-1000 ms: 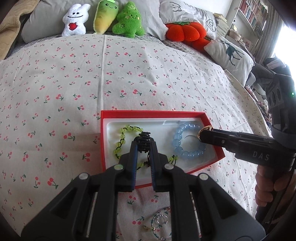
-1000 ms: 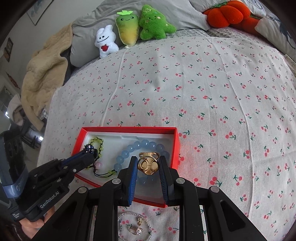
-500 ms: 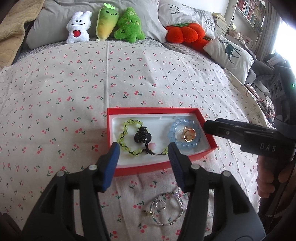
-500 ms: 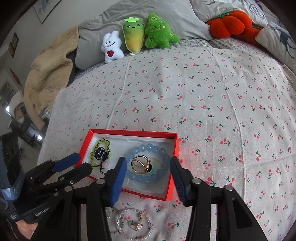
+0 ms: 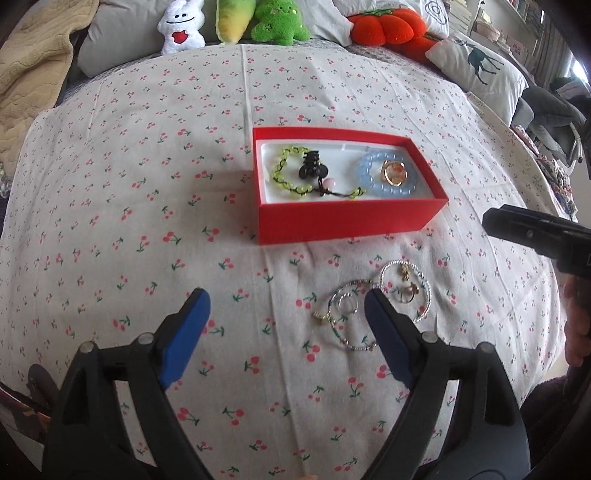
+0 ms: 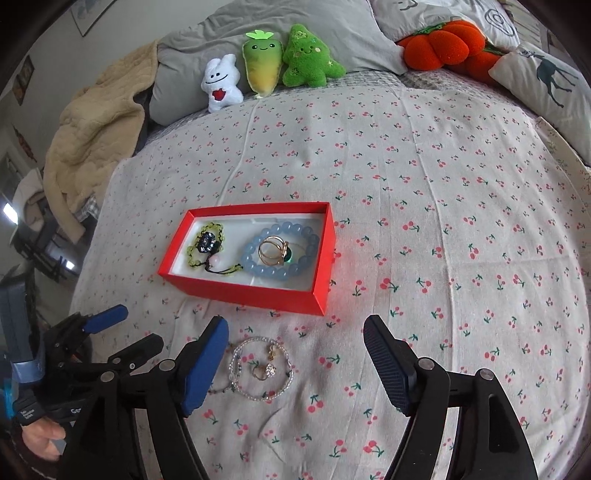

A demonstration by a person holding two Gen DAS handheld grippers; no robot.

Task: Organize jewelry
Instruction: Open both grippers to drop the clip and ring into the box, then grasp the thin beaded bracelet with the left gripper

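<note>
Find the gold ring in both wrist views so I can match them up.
Left wrist: gold ring lies inside the blue bead bracelet, right end of the red box.
Right wrist: gold ring inside the same bracelet, right half of the box.
Shared landmark: the red box.

- A bed (image 6: pixel 424 192) is spread with a cream sheet printed with red cherries.
- Grey pillows (image 6: pixel 295 22) are propped along its far edge.
- A beige blanket (image 6: pixel 96 125) is heaped at the far left corner.
- A deer-print pillow (image 5: pixel 480 70) is seen at the far right corner.
- Framed pictures (image 6: pixel 90 13) are hung on the pale wall.
- Bookshelves (image 5: pixel 517 14) are lit by daylight at the right.
</note>
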